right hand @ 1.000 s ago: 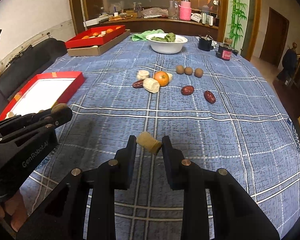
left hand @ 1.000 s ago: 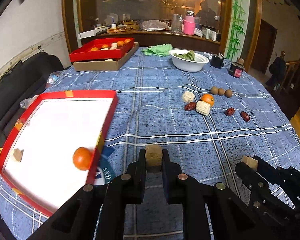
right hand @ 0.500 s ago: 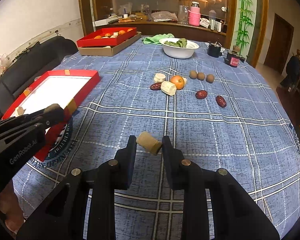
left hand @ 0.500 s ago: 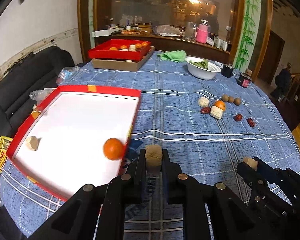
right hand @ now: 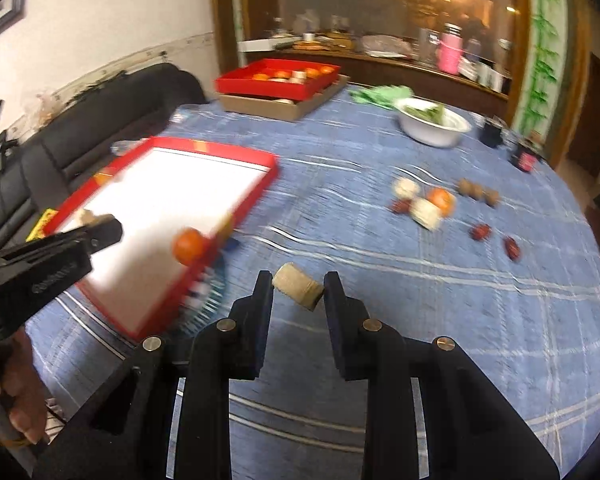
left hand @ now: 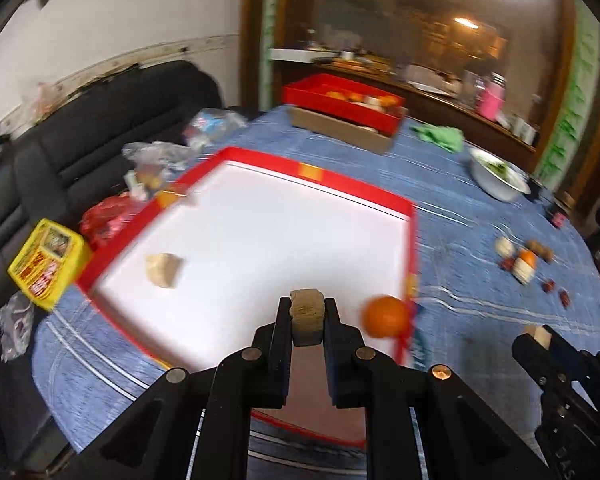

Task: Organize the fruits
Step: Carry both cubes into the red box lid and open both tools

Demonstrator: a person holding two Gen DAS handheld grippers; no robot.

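Left tongs (left hand: 308, 312) angled down over red tray (left hand: 364, 196), clamping beige chunk (left hand: 307, 320).

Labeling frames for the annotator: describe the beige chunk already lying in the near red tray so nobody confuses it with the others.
Start at the near red tray with the white floor on the blue checked tablecloth. Inside it lie only two things: an orange at the right wall and the beige chunk toward the left wall. It lies loose on the white floor, while similar beige pieces are clamped in the tools.
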